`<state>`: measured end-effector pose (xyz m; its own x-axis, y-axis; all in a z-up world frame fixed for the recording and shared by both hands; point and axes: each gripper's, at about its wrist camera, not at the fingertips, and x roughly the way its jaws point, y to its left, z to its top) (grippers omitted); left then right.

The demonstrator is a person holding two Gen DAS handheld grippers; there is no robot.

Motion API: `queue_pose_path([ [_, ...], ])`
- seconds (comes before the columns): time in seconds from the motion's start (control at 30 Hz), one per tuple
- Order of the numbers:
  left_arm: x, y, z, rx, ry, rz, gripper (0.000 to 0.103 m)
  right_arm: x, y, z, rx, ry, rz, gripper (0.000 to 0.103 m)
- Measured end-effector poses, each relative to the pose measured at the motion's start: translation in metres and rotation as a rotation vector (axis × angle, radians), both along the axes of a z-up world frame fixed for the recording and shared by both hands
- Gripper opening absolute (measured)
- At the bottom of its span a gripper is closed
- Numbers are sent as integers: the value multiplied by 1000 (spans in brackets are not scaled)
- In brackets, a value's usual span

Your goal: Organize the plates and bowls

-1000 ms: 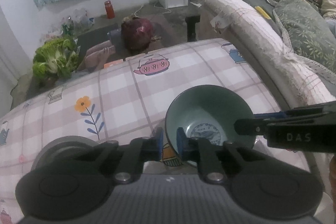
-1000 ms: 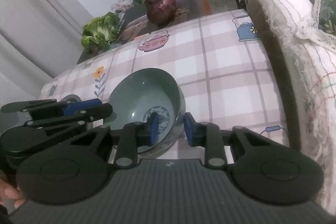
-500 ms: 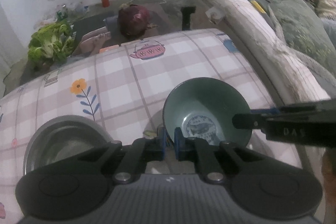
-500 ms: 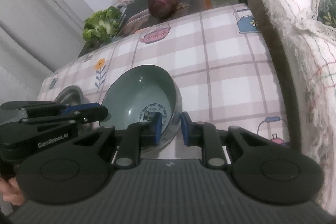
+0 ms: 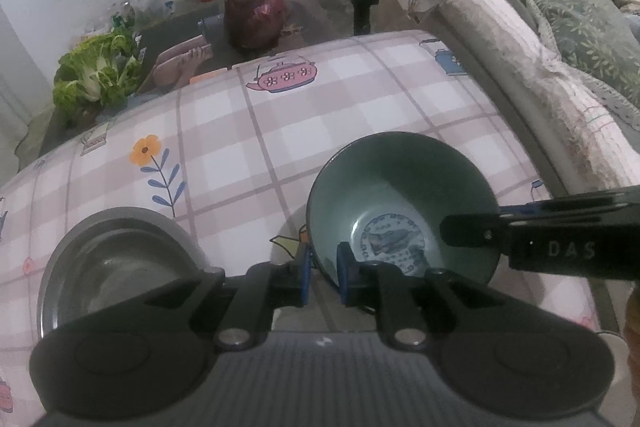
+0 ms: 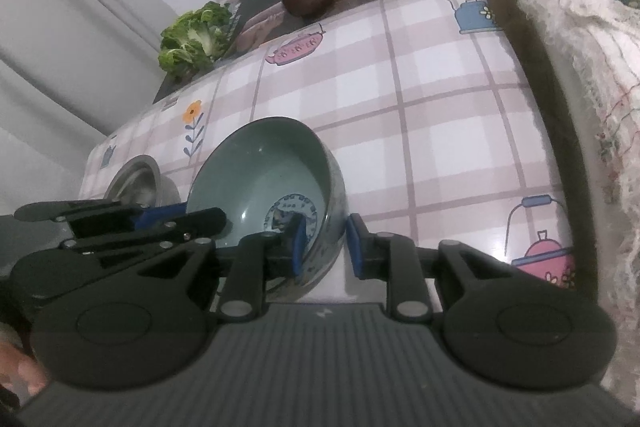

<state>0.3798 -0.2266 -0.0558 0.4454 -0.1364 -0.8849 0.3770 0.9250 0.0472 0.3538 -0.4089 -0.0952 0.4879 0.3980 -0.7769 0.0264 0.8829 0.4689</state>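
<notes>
A green bowl (image 5: 400, 195) with a blue fish print inside sits tilted on the checked tablecloth (image 5: 240, 131). My left gripper (image 5: 323, 269) is shut on the bowl's near left rim, one pad inside and one outside. My right gripper (image 6: 326, 247) straddles the opposite rim of the bowl (image 6: 264, 163); its jaws are opening, with a small gap beside the outer pad. In the left wrist view the right gripper (image 5: 472, 231) reaches in from the right. The left gripper (image 6: 200, 219) shows at the left of the right wrist view. A steel bowl (image 5: 120, 259) stands left of the green one.
The steel bowl (image 6: 136, 179) sits near the table's left edge. Beyond the far edge are leafy greens (image 5: 96, 79), a purple cabbage (image 5: 256, 23) and a person's feet (image 5: 180, 63). A padded, cloth-covered edge (image 5: 500, 39) runs along the right.
The right jaws narrowed on the green bowl's rim, then widened a little. The left wrist view tipped down, bringing more of the steel bowl into sight. The left grip has held.
</notes>
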Motion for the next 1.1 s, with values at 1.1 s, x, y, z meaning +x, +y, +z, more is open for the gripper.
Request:
queue_pose_path([
  [1.1,-7,9,3,-49,18,37,18,-2,14,-2,-25,6,-21,25],
])
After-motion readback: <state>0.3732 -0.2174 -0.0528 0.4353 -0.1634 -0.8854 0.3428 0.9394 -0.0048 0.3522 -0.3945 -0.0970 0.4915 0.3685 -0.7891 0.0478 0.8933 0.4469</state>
